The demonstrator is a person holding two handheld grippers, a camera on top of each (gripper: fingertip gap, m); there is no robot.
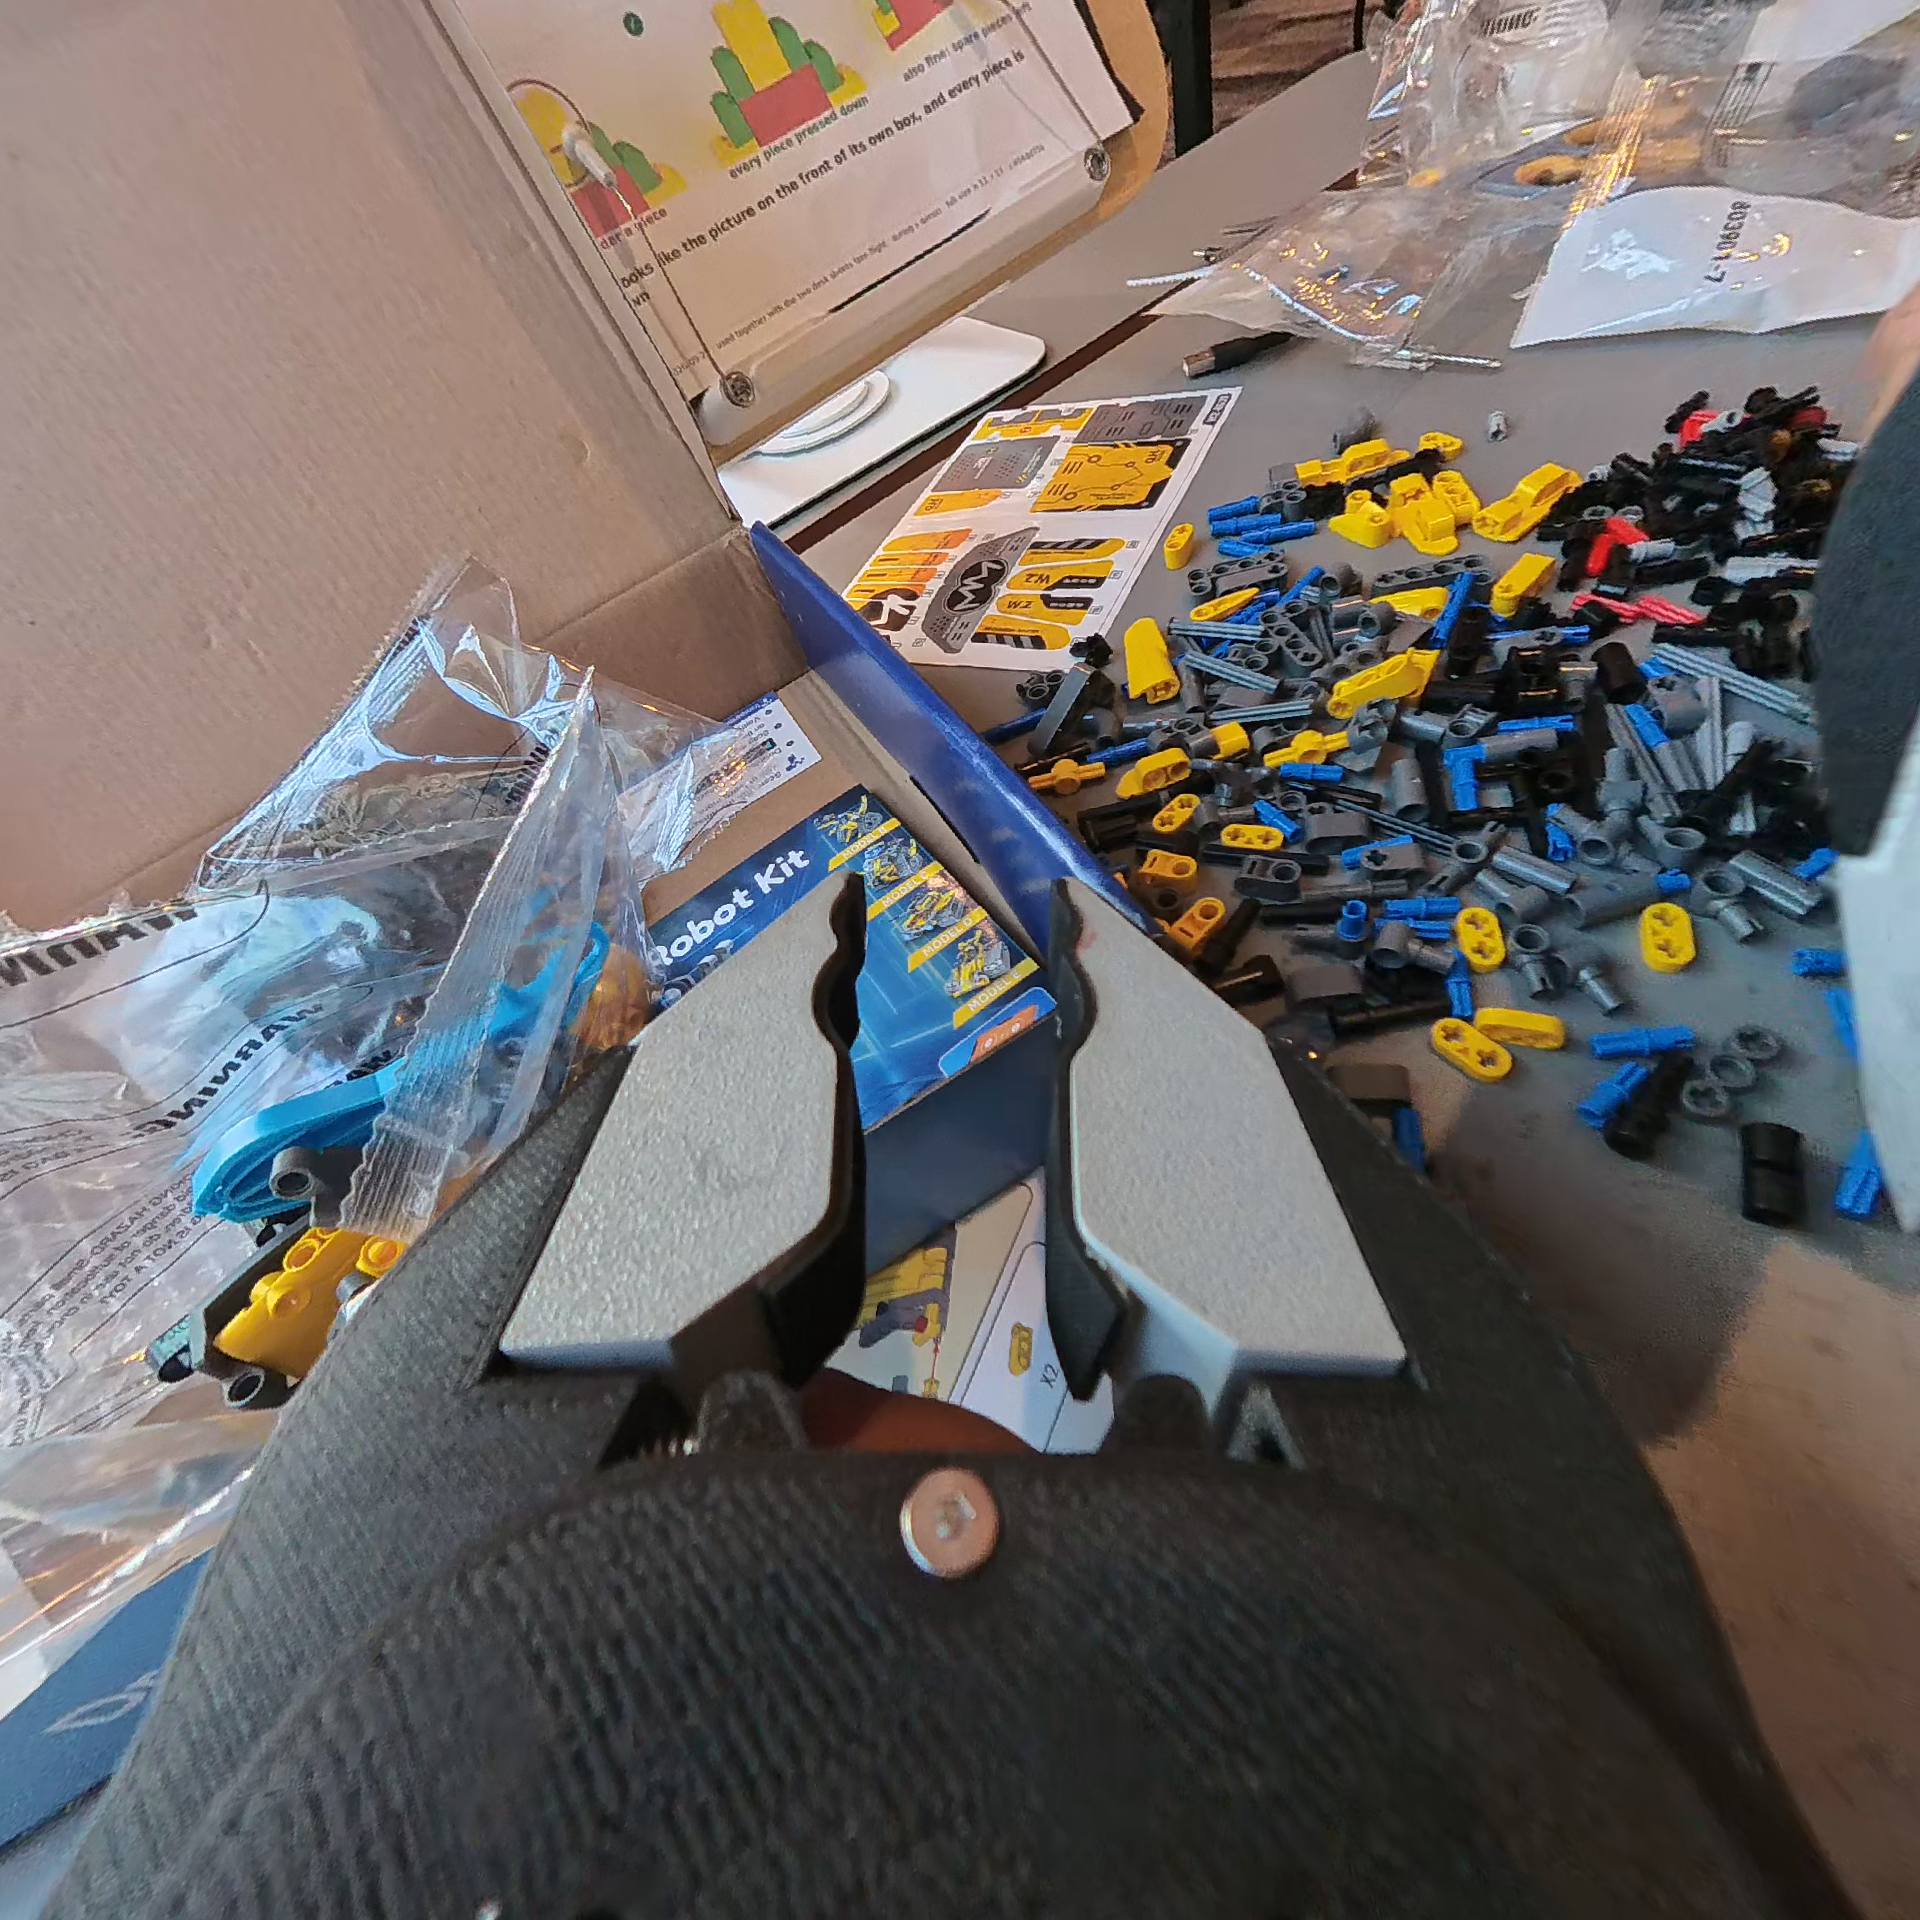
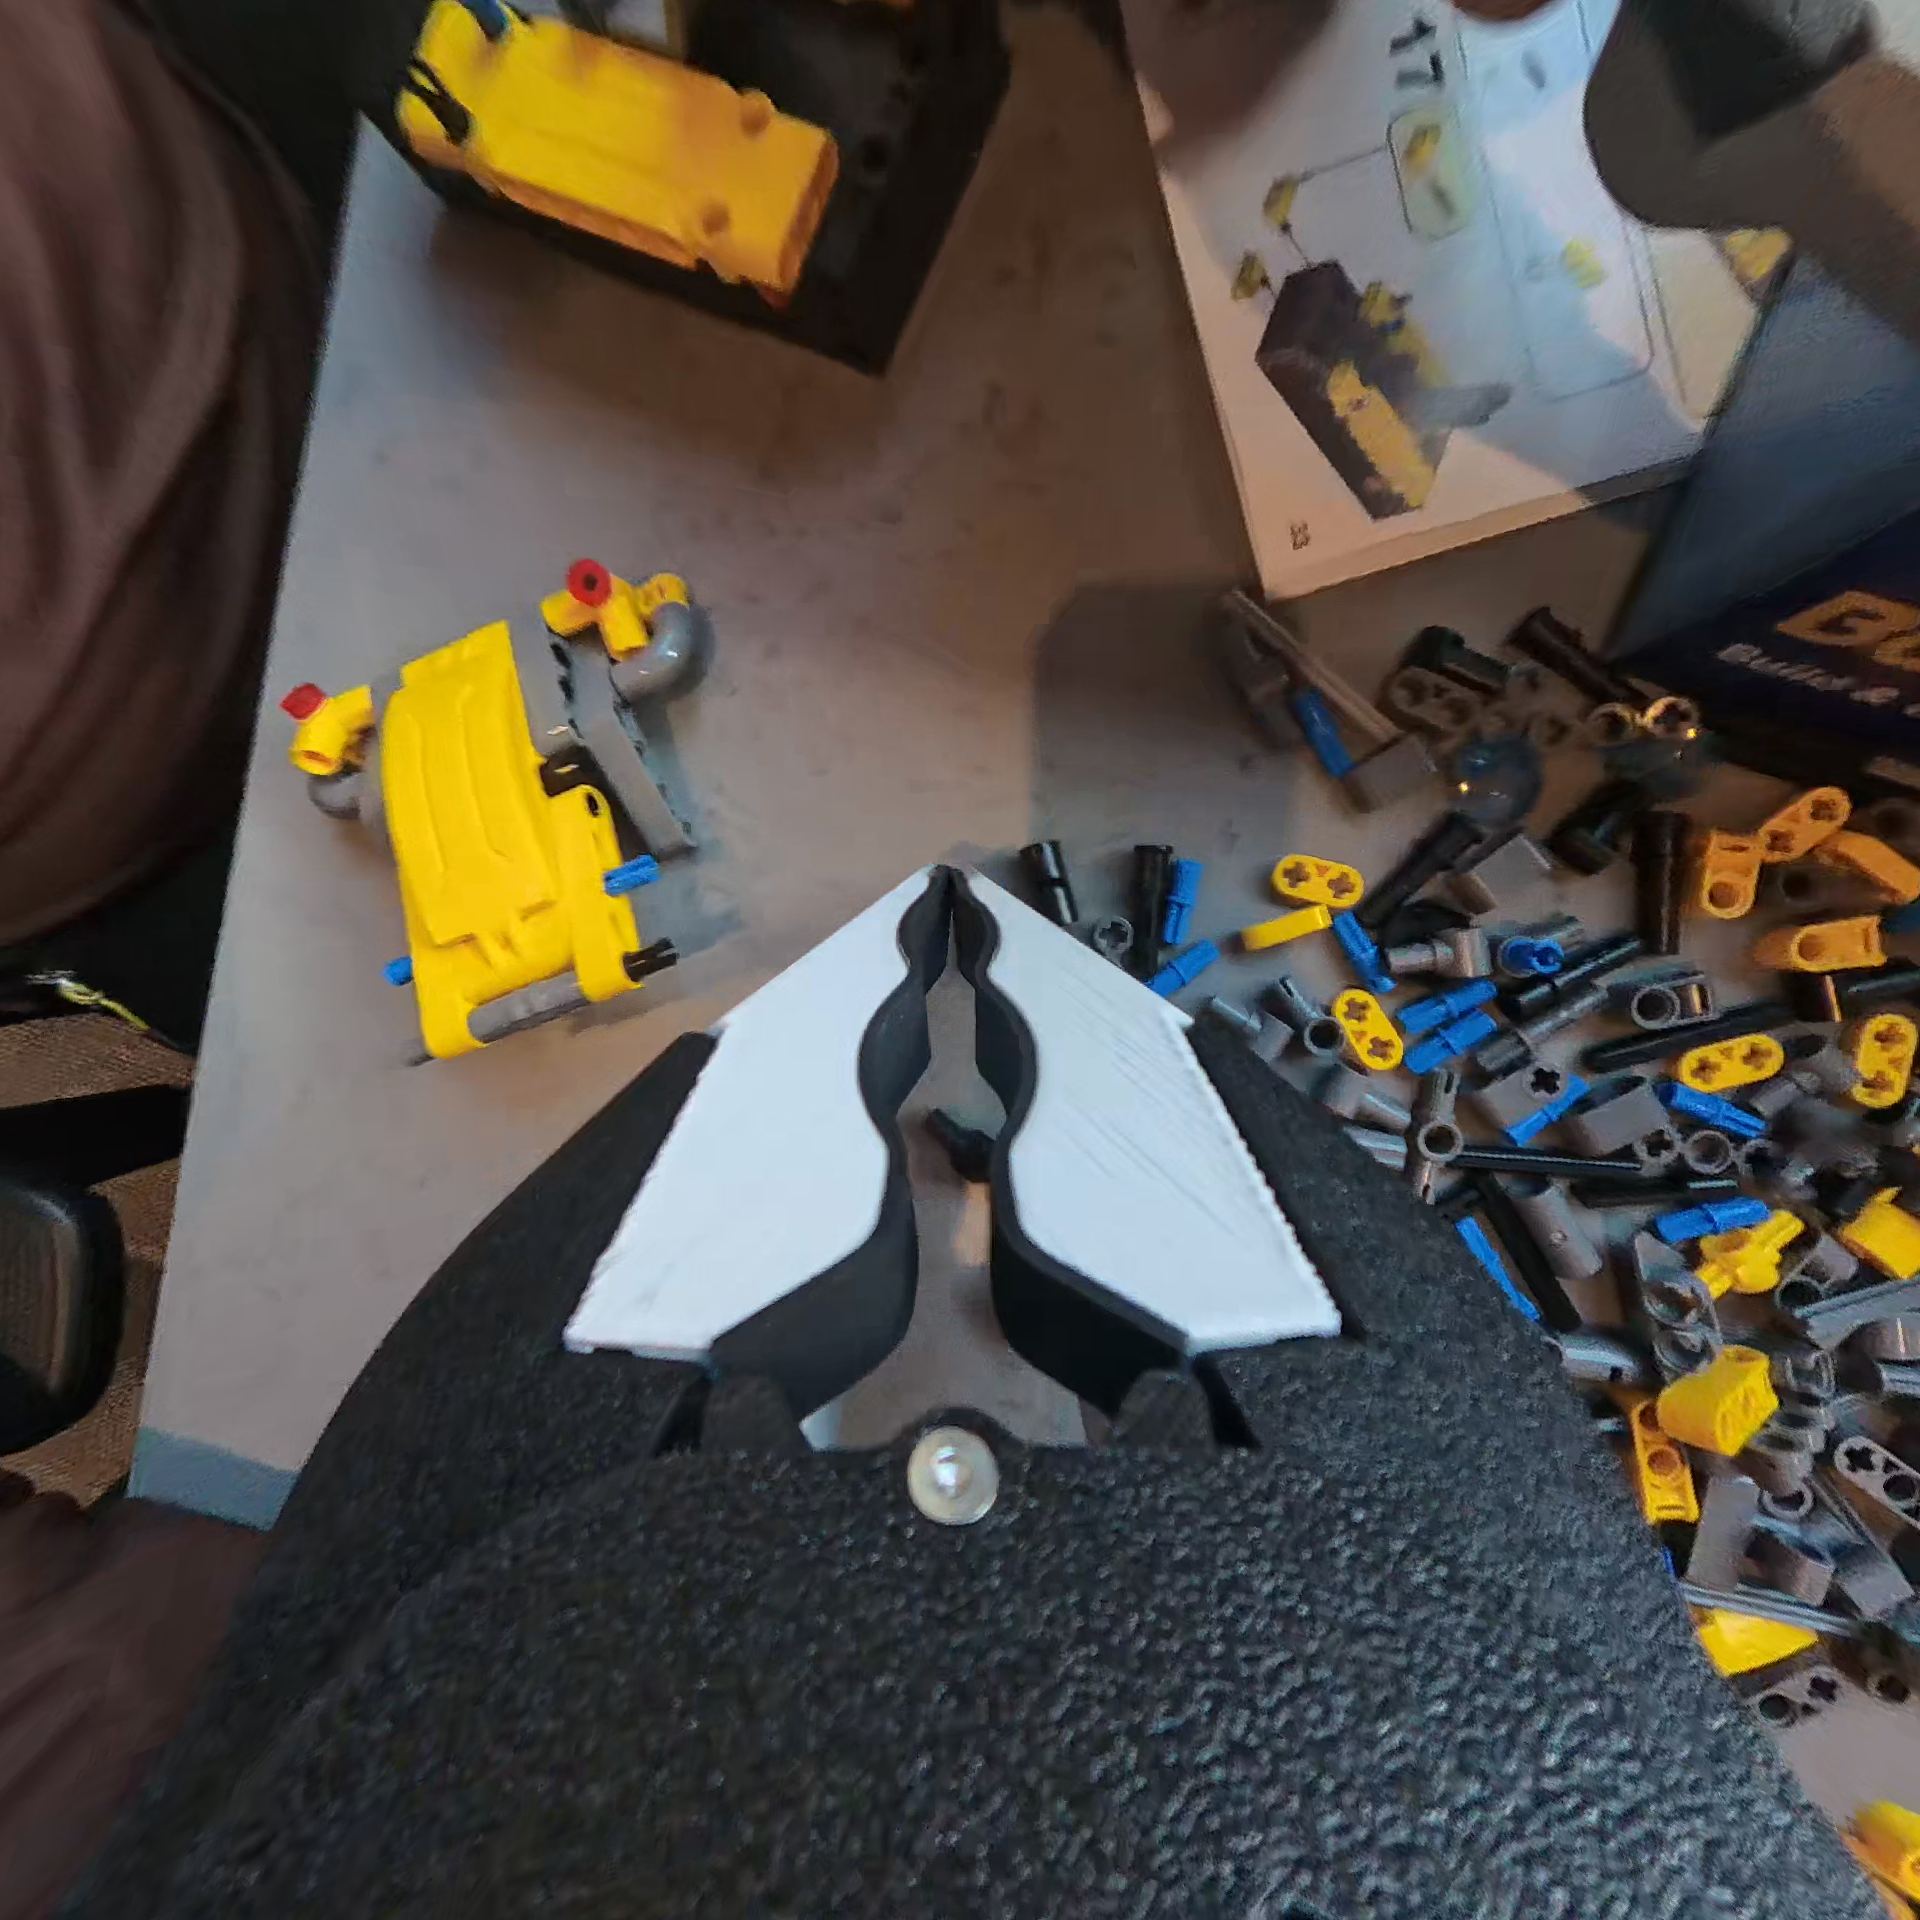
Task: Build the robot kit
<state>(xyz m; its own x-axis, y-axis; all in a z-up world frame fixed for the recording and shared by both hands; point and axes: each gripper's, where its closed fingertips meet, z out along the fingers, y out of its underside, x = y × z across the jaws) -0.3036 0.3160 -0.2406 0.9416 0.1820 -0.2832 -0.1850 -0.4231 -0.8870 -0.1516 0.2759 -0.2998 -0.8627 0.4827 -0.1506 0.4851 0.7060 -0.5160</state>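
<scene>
My left gripper point(image 1: 956, 914) hangs with jaws parted and empty over the blue kit box point(image 1: 935, 727), a bag of parts point(image 1: 312, 1039) just beside it. My right gripper point(image 2: 948, 878) has its tips pressed together, holding nothing, above the grey table point(image 2: 831, 499), between the yellow sub-assembly point(image 2: 499, 821) and the loose pieces point(image 2: 1558, 1039).

A grey counter point(image 1: 1714, 1299) is filling the right half of the left wrist view, its far edge running toward the upper right. Beyond that edge, a dark patterned floor point(image 1: 1278, 42) is showing at the top. Warm light is falling across the counter, casting soft shadows.
</scene>
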